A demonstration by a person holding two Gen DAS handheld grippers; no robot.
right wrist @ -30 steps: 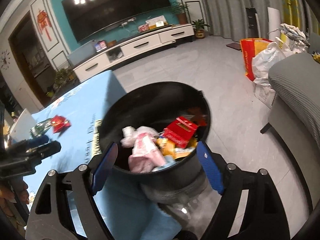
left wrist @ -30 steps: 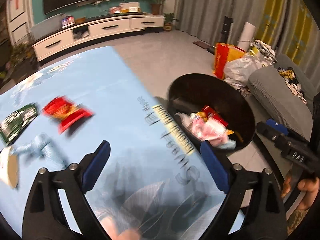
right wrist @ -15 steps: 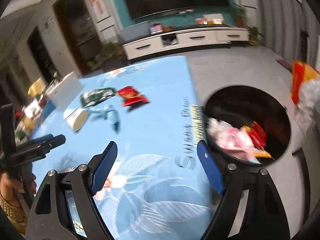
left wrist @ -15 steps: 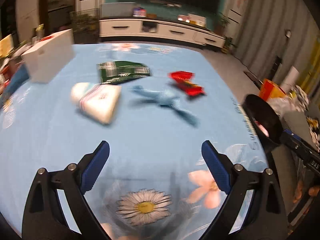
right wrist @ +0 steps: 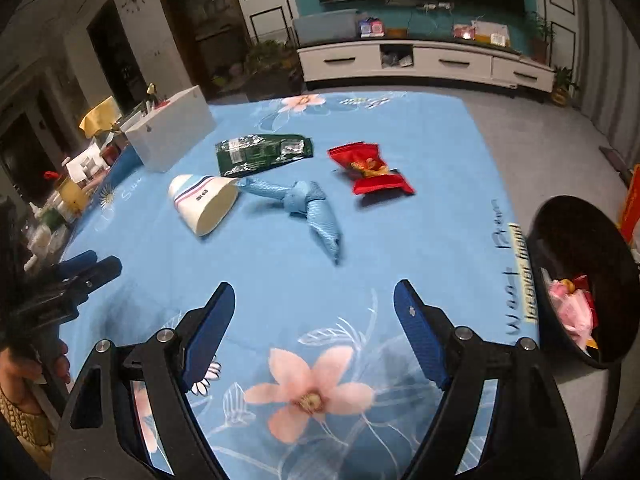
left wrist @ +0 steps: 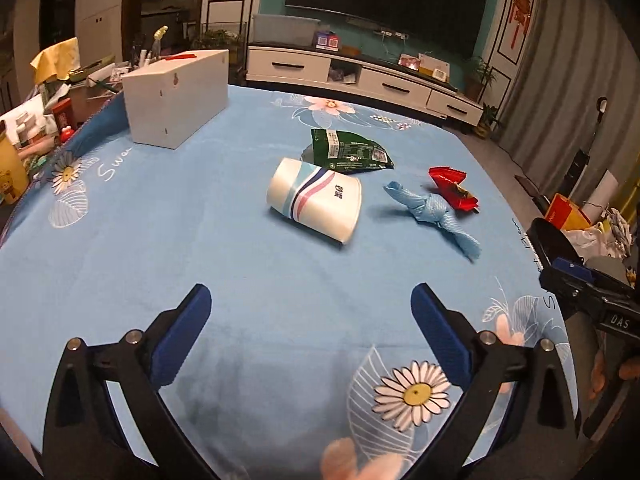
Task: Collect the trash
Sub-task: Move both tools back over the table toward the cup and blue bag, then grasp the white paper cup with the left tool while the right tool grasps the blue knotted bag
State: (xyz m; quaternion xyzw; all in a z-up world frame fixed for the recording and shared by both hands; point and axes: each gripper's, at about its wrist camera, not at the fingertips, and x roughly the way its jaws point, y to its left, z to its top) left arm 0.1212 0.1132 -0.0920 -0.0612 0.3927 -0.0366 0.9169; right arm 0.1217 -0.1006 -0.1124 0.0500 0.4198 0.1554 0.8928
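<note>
- Left gripper [left wrist: 310,312]: jaws spread wide, having just opened further, nothing between them.
- Right gripper [right wrist: 314,308]: jaws apart, empty.
- Paper cup [left wrist: 314,202], green wrapper [left wrist: 350,154], blue cloth [left wrist: 434,210], red wrapper [left wrist: 454,192]: lying mid-table on the tablecloth [left wrist: 160,240].
- Black bin [right wrist: 584,276]: beside the table's right edge, holding trash.

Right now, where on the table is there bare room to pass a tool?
Bare cloth runs between both tools and the paper cup. Crowded: cup, green packet, blue rag and red wrapper cluster mid-table; white box far left.
</note>
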